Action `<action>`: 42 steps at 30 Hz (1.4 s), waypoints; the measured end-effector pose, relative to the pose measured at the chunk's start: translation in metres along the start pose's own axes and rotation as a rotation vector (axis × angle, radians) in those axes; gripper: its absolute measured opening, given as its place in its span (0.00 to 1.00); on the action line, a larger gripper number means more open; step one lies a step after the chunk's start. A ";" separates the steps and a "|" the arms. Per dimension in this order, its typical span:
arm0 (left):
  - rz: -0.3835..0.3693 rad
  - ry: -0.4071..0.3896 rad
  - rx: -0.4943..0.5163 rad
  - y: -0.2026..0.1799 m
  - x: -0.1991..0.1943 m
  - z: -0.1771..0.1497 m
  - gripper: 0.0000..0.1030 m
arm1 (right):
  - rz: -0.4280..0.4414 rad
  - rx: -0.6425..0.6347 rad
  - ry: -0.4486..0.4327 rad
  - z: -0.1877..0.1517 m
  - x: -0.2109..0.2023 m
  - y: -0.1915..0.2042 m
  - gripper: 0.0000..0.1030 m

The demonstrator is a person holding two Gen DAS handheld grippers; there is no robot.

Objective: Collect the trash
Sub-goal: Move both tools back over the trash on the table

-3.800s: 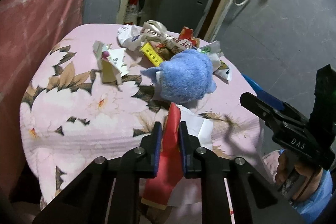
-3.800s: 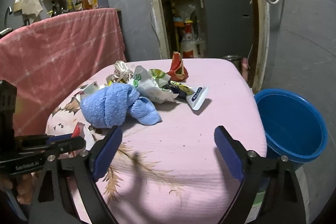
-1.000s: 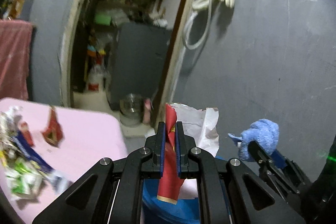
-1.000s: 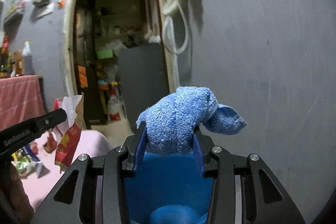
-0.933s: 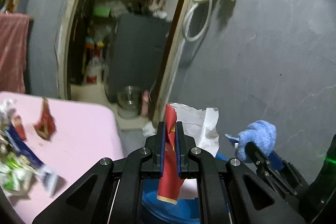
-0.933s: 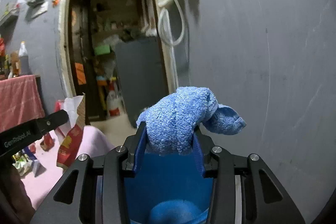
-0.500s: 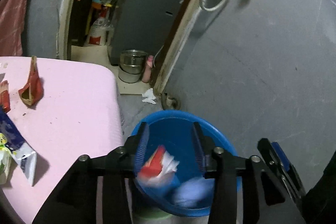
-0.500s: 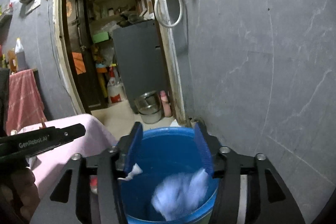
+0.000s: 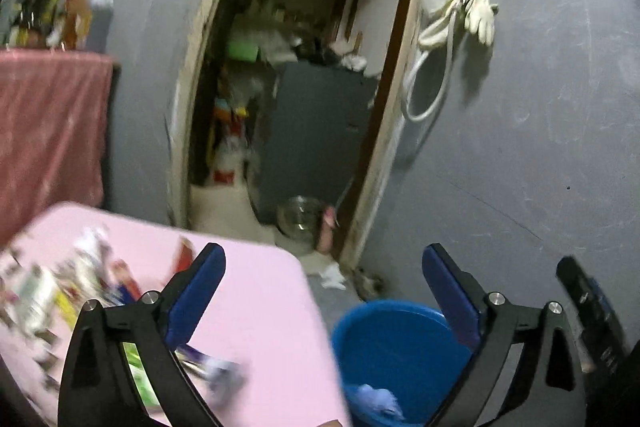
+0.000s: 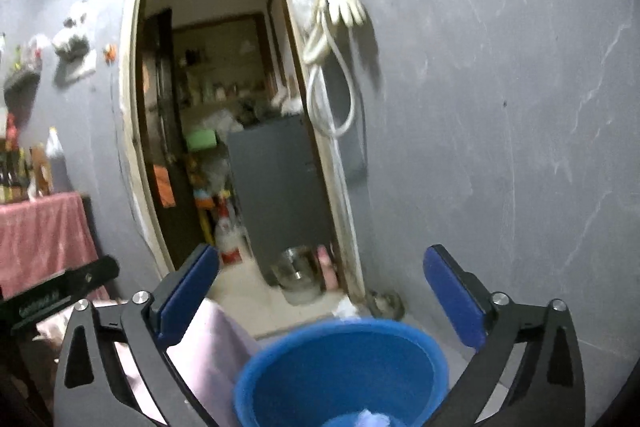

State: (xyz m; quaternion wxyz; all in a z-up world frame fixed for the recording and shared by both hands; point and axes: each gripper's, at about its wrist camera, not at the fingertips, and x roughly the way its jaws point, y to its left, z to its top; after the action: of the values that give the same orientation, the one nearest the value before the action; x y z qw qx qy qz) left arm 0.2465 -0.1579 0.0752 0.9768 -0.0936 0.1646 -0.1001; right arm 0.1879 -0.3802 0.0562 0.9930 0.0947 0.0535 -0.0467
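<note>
Both the left gripper (image 9: 322,301) and right gripper (image 10: 320,301) gape empty. A blue cloth (image 9: 376,401) lies in the round blue plastic bucket (image 9: 384,331); crumpled wrappers (image 9: 60,287) remain left on the pink-clothed table (image 9: 260,307).

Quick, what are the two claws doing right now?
Left claw: open, holding nothing.
Right claw: open, holding nothing.

A blue bucket (image 9: 400,351) on the floor holds a blue cloth (image 9: 376,401); scattered wrappers (image 9: 60,291) lie on the table.
</note>
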 end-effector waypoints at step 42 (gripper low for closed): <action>0.304 0.236 -0.034 0.225 -0.099 -0.061 0.94 | 0.440 -0.151 0.306 -0.082 -0.003 0.195 1.00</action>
State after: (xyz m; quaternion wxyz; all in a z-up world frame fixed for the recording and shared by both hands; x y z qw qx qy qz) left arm 0.1712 0.0714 -0.0001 0.9528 -0.0715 0.2920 0.0409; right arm 0.1970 -0.1735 0.0118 0.9639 0.0358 0.1841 0.1891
